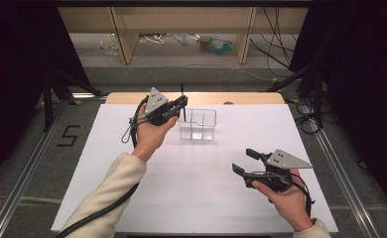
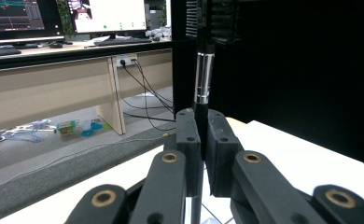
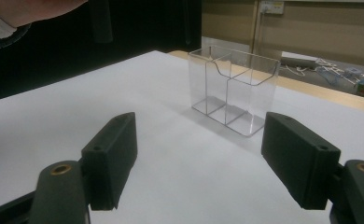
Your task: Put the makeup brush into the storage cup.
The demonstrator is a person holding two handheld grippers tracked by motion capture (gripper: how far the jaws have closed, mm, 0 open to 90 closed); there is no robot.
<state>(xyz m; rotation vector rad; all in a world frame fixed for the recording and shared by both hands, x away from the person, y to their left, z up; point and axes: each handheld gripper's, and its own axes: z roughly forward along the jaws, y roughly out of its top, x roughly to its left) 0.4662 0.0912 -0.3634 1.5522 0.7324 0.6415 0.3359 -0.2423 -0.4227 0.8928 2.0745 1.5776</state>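
White table [image 1: 191, 188]: clear divided box [image 1: 197, 124] empty; left claw [image 1: 183, 102] grips brush [image 1: 182, 94] (upright); right claw [image 1: 244, 161] released.

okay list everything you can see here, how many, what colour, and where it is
Clear organizer: one, transparent plastic with compartments, upright on the far middle of the table.
Brush: one, black with a silver band, upright, clamped in the left tongs.
Table: one, white top with a wooden far edge.
Number marking: one, black, on the floor left of the table.
Desk: one, light wood, beyond the table, cables and clutter beneath.
Left tongs: one, black, by the organizer's left end, shut on the brush.
Right tongs: one, black, open, near right of the table.
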